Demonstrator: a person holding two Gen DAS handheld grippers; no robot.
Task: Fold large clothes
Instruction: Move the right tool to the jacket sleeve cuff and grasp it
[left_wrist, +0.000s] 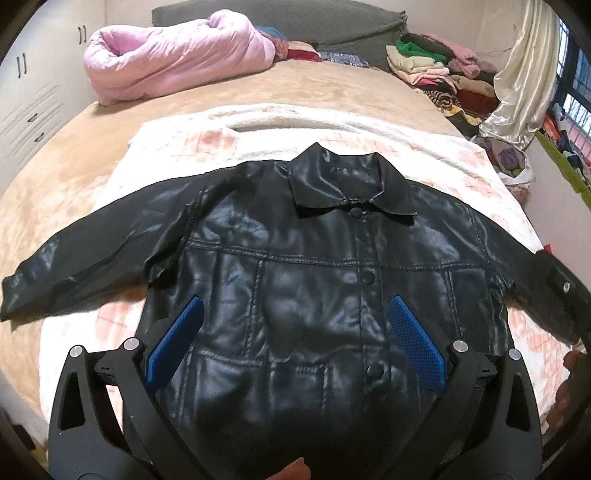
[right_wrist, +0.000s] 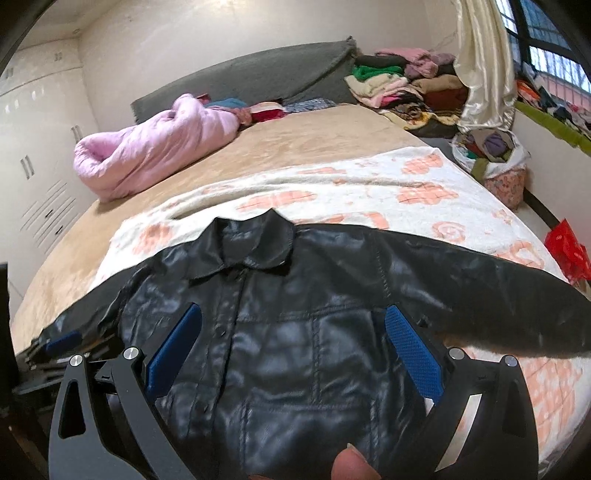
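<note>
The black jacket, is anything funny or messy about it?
Not really. The black leather jacket lies flat, front up, buttoned, collar neat, both sleeves spread out on the flowered blanket. Only soft wrinkles show low on the front. The left gripper and right gripper are open above it.

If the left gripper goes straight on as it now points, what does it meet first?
Most likely the black jacket: the open left gripper points at its buttoned front, laid flat on the blanket. How far off it is stays unclear.
</note>
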